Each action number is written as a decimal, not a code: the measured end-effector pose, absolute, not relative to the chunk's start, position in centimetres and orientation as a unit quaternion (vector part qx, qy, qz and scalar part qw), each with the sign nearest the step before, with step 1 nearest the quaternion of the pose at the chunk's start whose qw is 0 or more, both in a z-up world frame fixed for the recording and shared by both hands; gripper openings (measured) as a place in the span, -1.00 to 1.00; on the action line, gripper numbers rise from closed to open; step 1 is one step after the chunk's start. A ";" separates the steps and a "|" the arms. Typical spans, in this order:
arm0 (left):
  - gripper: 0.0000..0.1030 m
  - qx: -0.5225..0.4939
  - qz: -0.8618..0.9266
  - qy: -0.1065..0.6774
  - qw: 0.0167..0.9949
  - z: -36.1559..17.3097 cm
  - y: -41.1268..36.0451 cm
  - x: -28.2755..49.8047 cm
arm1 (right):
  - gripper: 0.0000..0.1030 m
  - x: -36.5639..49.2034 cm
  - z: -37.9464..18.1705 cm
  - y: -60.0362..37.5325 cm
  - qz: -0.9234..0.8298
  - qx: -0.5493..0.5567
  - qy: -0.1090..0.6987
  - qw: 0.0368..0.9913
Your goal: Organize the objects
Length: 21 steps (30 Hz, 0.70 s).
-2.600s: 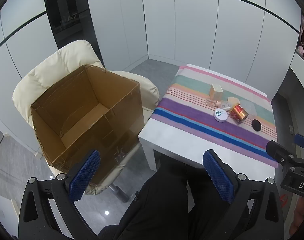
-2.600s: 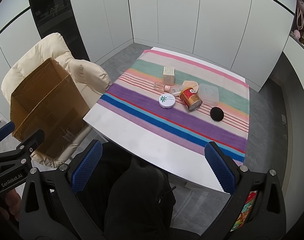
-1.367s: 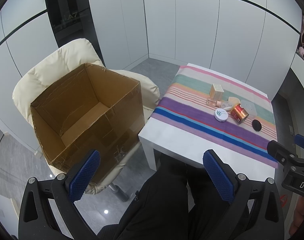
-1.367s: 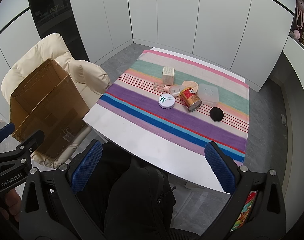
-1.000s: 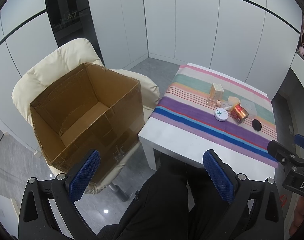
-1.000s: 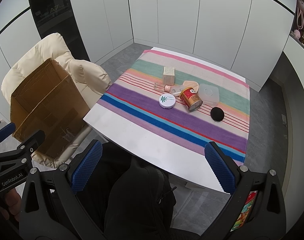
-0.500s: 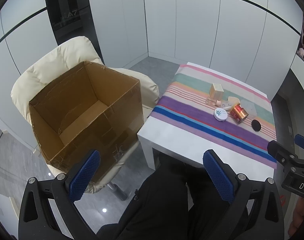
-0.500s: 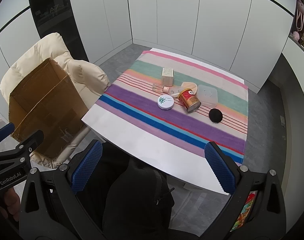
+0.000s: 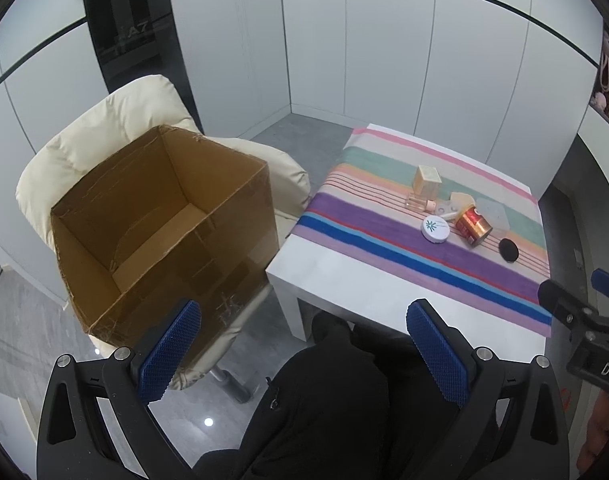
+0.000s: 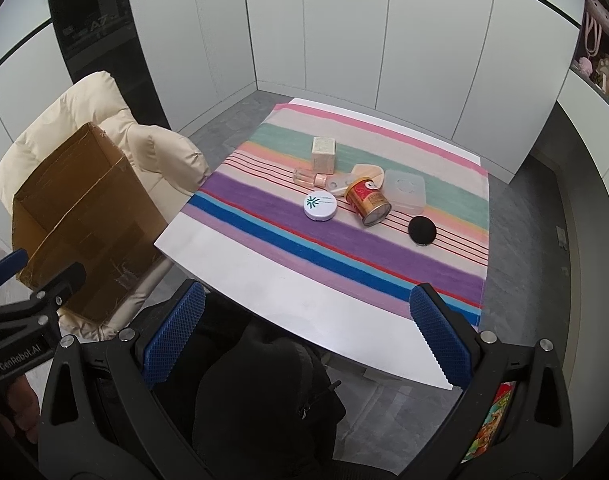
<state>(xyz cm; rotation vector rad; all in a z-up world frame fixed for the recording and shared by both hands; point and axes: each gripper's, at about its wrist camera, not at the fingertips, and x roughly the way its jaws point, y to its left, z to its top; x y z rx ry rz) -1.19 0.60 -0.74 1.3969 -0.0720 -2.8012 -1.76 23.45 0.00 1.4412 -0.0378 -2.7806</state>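
Note:
Small items lie on a striped cloth [image 10: 288, 236] on a white table [image 10: 264, 300]: a white round compact [image 10: 320, 207], a red can on its side [image 10: 367, 201], a black puff [image 10: 422, 230], a beige cube box [image 10: 324, 155], a small glass bottle [image 10: 309, 178] and a clear plastic case [image 10: 405, 191]. An open, empty cardboard box [image 9: 160, 220] sits on a cream chair [image 9: 104, 128] left of the table. My left gripper [image 9: 302, 344] is open and empty near the box. My right gripper [image 10: 300, 332] is open and empty above the table's near edge.
White cabinet walls surround the corner. A dark glass panel [image 9: 120, 40] stands behind the chair. The person's dark-clothed legs [image 9: 328, 412] are below both grippers. The floor is grey tile. Shelves with small objects [image 10: 600, 60] are at the far right.
Both grippers have drifted slightly; the views have shifted a little. Nothing was taken hold of or let go, and the objects lie as before.

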 end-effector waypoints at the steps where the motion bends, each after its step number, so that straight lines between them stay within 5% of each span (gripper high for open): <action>1: 1.00 0.448 -0.894 -0.023 0.002 -0.8 0.8 -1.3 | 1.00 -1.8 0.0 23.6 -0.888 0.460 -0.013 0.002; 21: 1.00 0.457 -0.883 -0.047 -0.098 -2.1 8.0 -2.7 | 1.00 -0.4 -1.2 29.2 -0.883 0.465 -0.055 -0.039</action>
